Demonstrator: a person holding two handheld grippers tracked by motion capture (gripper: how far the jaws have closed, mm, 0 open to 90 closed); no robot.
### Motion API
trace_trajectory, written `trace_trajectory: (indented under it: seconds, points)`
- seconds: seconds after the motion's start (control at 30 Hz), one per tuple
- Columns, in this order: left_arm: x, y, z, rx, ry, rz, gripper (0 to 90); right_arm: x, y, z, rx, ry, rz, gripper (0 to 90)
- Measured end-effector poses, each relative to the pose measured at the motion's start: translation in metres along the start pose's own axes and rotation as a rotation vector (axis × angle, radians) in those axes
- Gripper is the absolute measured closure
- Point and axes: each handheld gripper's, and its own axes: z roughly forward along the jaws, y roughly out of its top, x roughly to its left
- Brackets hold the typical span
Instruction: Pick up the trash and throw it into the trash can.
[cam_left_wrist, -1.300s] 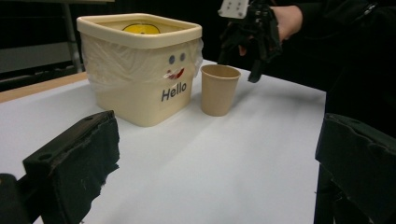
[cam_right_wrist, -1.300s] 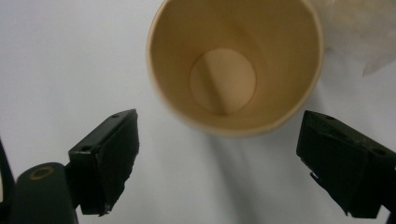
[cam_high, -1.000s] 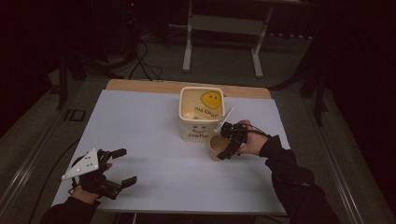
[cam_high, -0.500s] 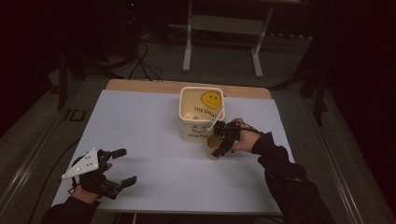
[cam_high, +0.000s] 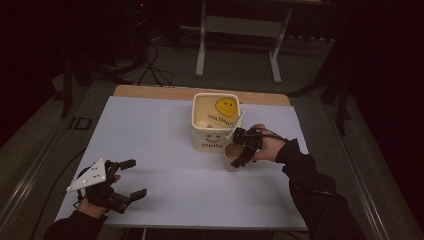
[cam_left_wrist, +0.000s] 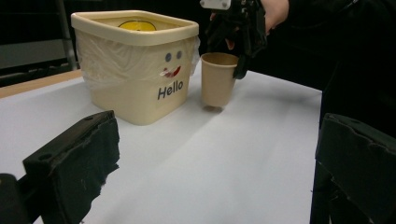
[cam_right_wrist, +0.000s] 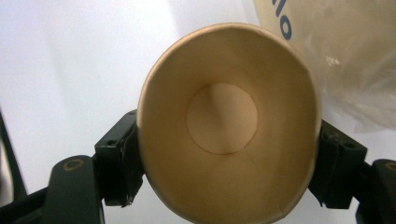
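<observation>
- The right gripper (cam_high: 239, 156) has just been closing, and its black jaws now clamp a paper cup (cam_high: 231, 156) from both sides near the rim; in the right gripper view the cup (cam_right_wrist: 229, 121) is squeezed into an oval between the pads.
- The cup stands upright on the white table (cam_high: 150, 135), just beside the cream bin (cam_high: 214, 122).
- To do this well, I would judge the grip should stay light: thin paper walls buckle, so any lift should go straight up, clear of the bin's lip.
- The cup is plain tan paper, tapered, empty, with a round flat bottom; the bin (cam_left_wrist: 135, 65) is squarish smooth plastic, lined with crinkled clear film and printed "Hello".
- The left gripper (cam_high: 127, 180) rests near the table's front corner, jaws wide apart, holding nothing.
</observation>
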Motion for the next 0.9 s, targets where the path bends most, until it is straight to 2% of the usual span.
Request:
trace_trajectory:
  seconds: [0.43, 0.73, 0.9]
  points:
    - [0.000, 0.000, 0.000, -0.001, 0.001, -0.001, 0.3, 0.010, -0.001, -0.031, 0.020, 0.013, -0.021, 24.3]
    - [0.000, 0.000, 0.000, -0.001, 0.001, -0.001, 0.3, 0.014, 0.000, -0.041, 0.014, 0.019, -0.033, 24.3]
    - [0.000, 0.000, 0.000, 0.000, 0.000, 0.000, 0.3, 0.017, 0.001, -0.046, 0.023, 0.034, -0.055, 24.3]
